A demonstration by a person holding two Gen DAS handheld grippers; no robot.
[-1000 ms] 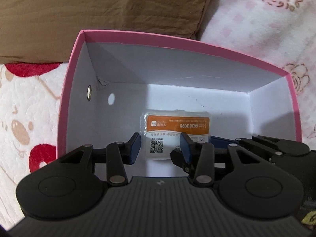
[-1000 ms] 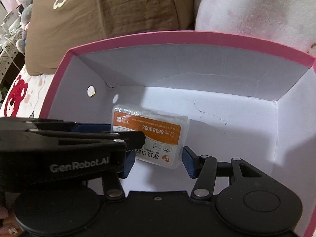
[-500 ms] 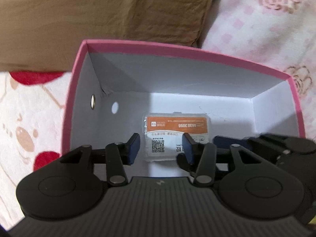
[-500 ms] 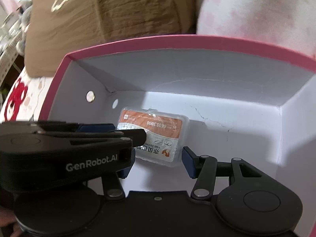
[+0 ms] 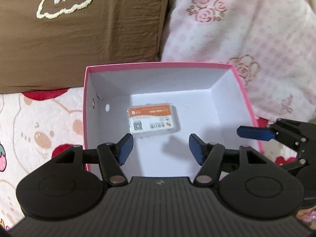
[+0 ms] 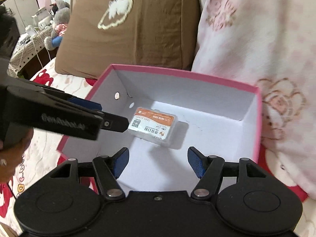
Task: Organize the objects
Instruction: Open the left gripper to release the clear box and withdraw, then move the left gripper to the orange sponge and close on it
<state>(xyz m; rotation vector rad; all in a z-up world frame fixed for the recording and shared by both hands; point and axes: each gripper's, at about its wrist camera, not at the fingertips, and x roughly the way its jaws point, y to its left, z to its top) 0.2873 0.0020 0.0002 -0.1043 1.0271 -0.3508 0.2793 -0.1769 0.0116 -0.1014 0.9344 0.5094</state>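
Observation:
A pink box with a white inside stands open on the bed; it also shows in the right wrist view. A small clear packet with an orange and white label lies flat on the box floor, and shows in the right wrist view too. My left gripper is open and empty above the box's near edge. My right gripper is open and empty above the near side of the box. Neither gripper touches the packet.
A brown pillow lies behind the box on the left and a pink floral pillow on the right. The bed sheet has a cartoon print. The right gripper's blue pad shows beside the box. A cluttered desk stands far left.
Both grippers have pulled up and back out of the box, so the box and packet look smaller and lower. The packet has stayed on the box floor.

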